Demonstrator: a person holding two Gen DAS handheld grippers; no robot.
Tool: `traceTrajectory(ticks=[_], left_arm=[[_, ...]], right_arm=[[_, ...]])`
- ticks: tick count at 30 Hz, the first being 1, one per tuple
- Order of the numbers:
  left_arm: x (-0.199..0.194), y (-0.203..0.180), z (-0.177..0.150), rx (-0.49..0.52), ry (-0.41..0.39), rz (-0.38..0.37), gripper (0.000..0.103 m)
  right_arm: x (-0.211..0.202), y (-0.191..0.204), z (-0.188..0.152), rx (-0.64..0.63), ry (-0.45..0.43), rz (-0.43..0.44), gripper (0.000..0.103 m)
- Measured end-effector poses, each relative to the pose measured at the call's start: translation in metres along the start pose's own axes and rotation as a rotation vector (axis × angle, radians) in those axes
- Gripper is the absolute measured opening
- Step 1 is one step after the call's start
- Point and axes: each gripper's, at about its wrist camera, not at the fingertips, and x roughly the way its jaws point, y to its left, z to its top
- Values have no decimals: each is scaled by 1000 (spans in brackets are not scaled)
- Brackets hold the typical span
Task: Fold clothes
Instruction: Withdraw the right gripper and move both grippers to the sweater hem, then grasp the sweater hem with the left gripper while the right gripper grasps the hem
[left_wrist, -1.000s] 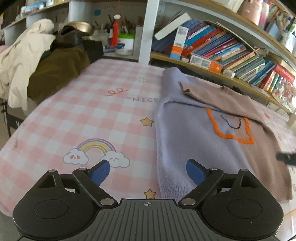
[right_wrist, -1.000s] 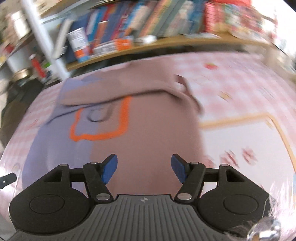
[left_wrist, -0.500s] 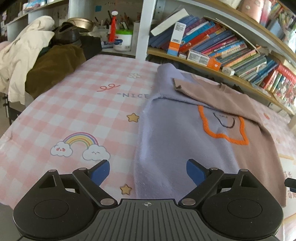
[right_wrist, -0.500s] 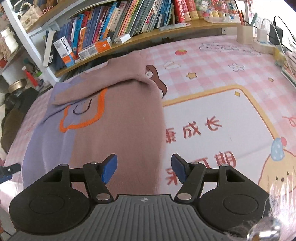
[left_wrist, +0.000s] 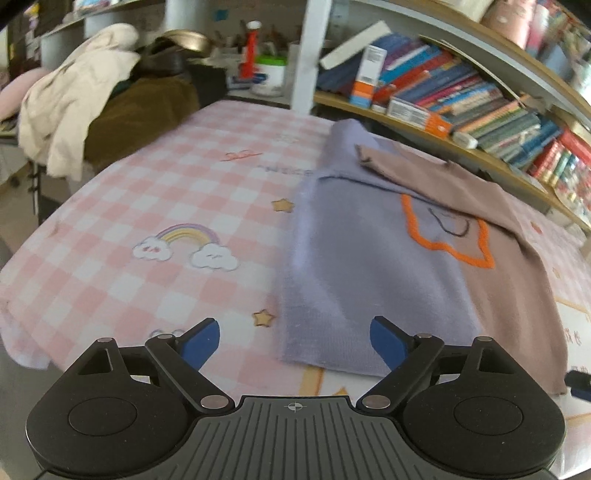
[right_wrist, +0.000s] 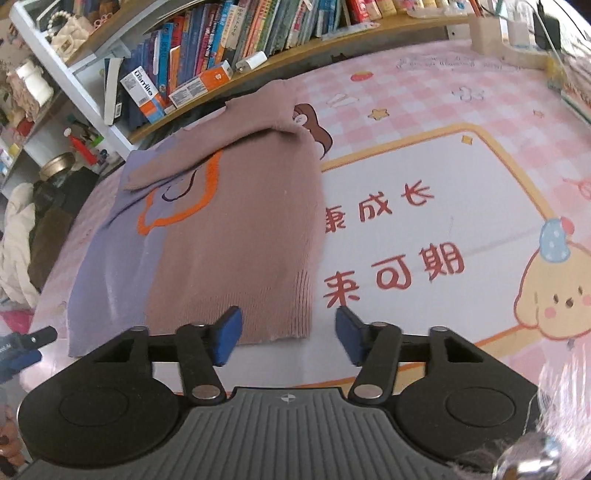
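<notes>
Lying flat on the pink checked cloth (left_wrist: 155, 206) that covers the desk, the sweater (right_wrist: 229, 236) is half lilac and half brown, with an orange outline stitched across the chest and one brown sleeve folded over the top. Its ribbed hem faces the near edge. The left gripper (left_wrist: 294, 341) hovers with jaws wide open and empty; the lilac hem corner lies just beyond the gap between them, toward the right jaw. The right gripper (right_wrist: 289, 339) also has its jaws spread and holds nothing; the brown hem corner sits just past its left jaw, not between them. Books (right_wrist: 221, 40) fill the shelf at the far side, and a heap of clothes (left_wrist: 74, 103) lies far left.
</notes>
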Motion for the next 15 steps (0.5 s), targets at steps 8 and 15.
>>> traceTrajectory(ticks=[8, 15], left_arm=[[22, 9, 6, -18, 34, -1, 52], [44, 10, 23, 1, 36, -17, 53]], right_arm=[[5, -3, 7, 23, -19, -29, 41], [20, -7, 27, 38, -43, -56, 41]])
